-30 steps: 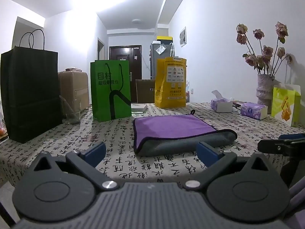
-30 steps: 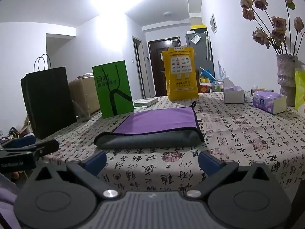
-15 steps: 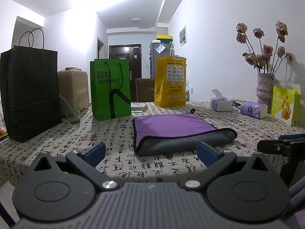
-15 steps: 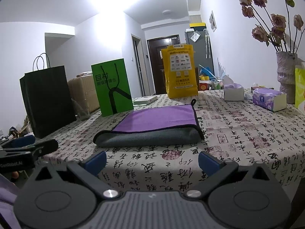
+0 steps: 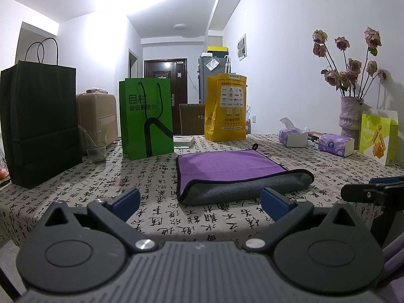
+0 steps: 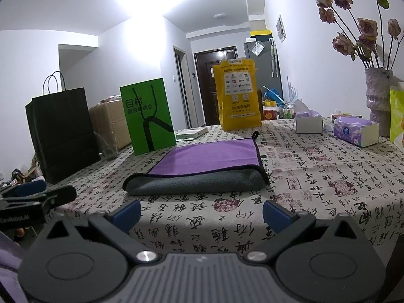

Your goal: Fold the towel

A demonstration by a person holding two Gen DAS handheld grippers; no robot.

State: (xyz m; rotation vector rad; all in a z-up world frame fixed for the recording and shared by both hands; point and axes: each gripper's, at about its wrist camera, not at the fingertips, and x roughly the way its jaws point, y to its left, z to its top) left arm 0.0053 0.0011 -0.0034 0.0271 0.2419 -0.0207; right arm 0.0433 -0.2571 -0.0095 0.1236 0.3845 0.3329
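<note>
The left gripper [image 5: 200, 203] hangs at the near table edge with its blue-tipped fingers spread wide and nothing between them. The right gripper [image 6: 201, 213] does the same, wide and empty, just beside the left. Ahead of both, apart from the fingers, the purple-and-grey towel [image 5: 234, 174] lies folded flat on the calligraphy-print tablecloth [image 5: 101, 184], its rolled grey fold facing the grippers. Behind it stand a green paper bag [image 5: 146, 118], a yellow bag [image 5: 226, 107] and a black bag [image 5: 38, 123].
</note>
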